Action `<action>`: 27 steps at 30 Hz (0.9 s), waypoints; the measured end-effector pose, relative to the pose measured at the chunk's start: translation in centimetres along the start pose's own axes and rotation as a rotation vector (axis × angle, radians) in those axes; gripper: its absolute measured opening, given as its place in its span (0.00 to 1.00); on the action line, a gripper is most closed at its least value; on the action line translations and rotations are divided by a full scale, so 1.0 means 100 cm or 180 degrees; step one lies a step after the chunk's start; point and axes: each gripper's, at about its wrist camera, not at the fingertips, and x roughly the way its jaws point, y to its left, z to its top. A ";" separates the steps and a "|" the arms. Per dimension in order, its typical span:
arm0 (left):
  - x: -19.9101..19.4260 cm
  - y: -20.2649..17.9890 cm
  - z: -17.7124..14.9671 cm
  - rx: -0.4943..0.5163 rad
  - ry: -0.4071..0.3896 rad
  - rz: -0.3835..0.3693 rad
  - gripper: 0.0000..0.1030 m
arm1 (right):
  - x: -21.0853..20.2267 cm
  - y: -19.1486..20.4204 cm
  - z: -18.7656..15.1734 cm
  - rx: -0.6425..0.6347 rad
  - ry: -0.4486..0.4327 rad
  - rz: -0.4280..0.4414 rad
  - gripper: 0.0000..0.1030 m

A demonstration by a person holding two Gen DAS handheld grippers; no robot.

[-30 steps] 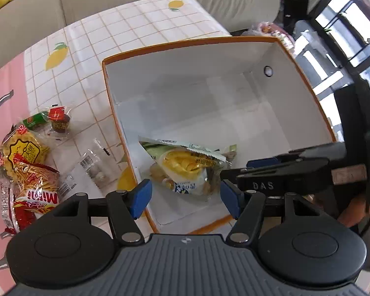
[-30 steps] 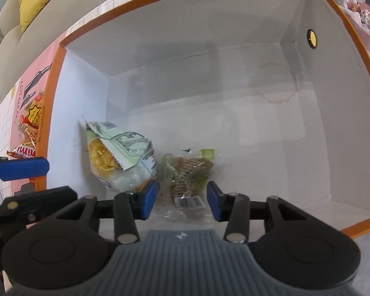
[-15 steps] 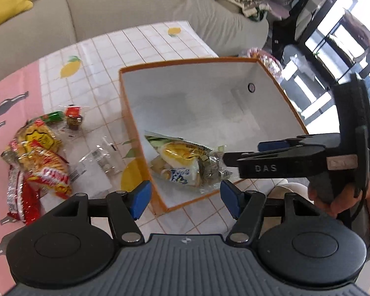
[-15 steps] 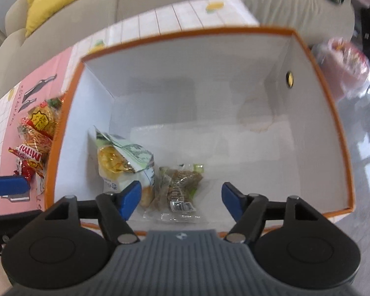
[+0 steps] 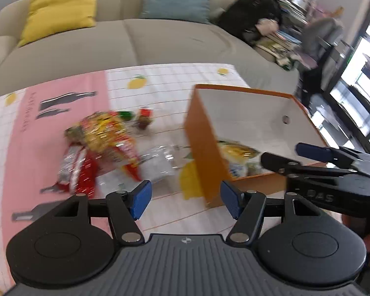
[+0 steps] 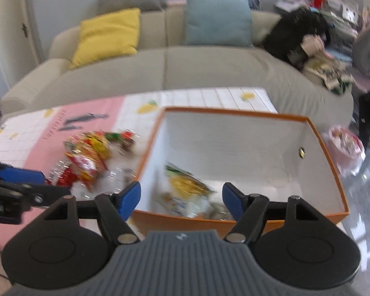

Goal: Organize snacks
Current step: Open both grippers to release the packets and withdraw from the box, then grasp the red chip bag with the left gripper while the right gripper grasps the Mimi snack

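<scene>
An orange box (image 5: 204, 153) with white inside walls (image 6: 234, 133) stands on the table's right part. In its near left corner lie a yellow-and-green packet (image 6: 187, 185) and, blurred beside it, a clear packet with brown contents (image 6: 217, 209). My right gripper (image 6: 181, 199) hovers open above the box's near rim, nothing between its pads. My left gripper (image 5: 186, 197) is open and empty over the table by the box's near left corner. A pile of red and yellow snack bags (image 5: 103, 135) and a clear packet (image 5: 157, 162) lie left of the box.
The table wears a pink and white lemon-print cloth (image 5: 160, 81). A small dark candy in a red wrapper (image 5: 144, 118) lies behind the pile. Beyond is a beige sofa (image 6: 209, 66) with yellow and blue cushions. A pink bag (image 6: 345, 148) sits on the floor to the right.
Both grippers drew back and up from the box, and both views tilted up to the sofa. The right jaws widened and left the brown packet in the box.
</scene>
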 end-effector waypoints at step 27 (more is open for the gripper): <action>0.004 0.113 -0.051 -0.0656 -0.0094 0.0282 0.72 | 0.044 0.119 -0.017 -0.0834 -0.0110 0.0344 0.69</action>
